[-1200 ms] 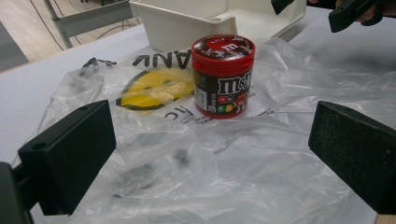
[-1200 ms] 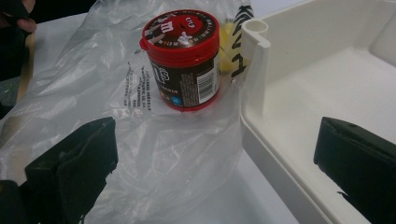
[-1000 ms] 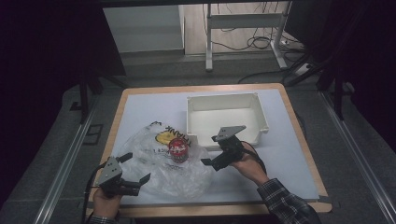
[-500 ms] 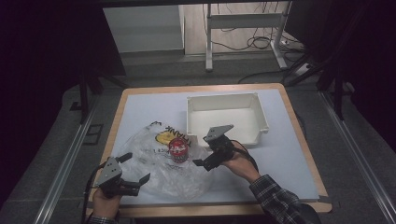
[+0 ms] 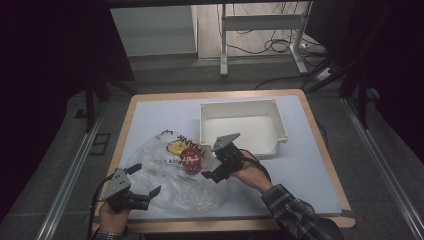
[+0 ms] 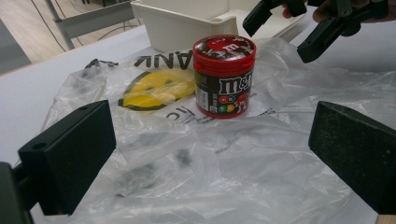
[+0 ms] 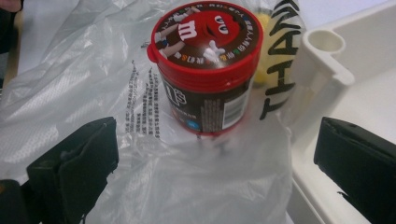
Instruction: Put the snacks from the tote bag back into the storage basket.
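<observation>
A red-lidded M&M's candy jar (image 5: 190,160) (image 6: 224,77) (image 7: 208,65) stands upright on a clear plastic bag (image 5: 175,177) (image 6: 196,158) (image 7: 140,140) printed with a yellow smiley and "THANK". My right gripper (image 5: 211,170) (image 7: 210,172) is open just right of the jar, its jaws spread wider than the jar and short of touching it. At the bag's near left corner my left gripper (image 5: 145,181) (image 6: 210,154) is open, low over the plastic, with nothing between its jaws. The right gripper (image 6: 299,28) also appears beyond the jar in the left gripper view.
A white open bin (image 5: 280,120) (image 6: 177,23) (image 7: 355,93) stands behind and right of the jar, its corner close to the right gripper. The table (image 5: 310,180) has a wooden rim; bare surface lies at the right and far left.
The right gripper has moved left, from beside the bin's front to right next to the jar. The left gripper has stayed in place.
</observation>
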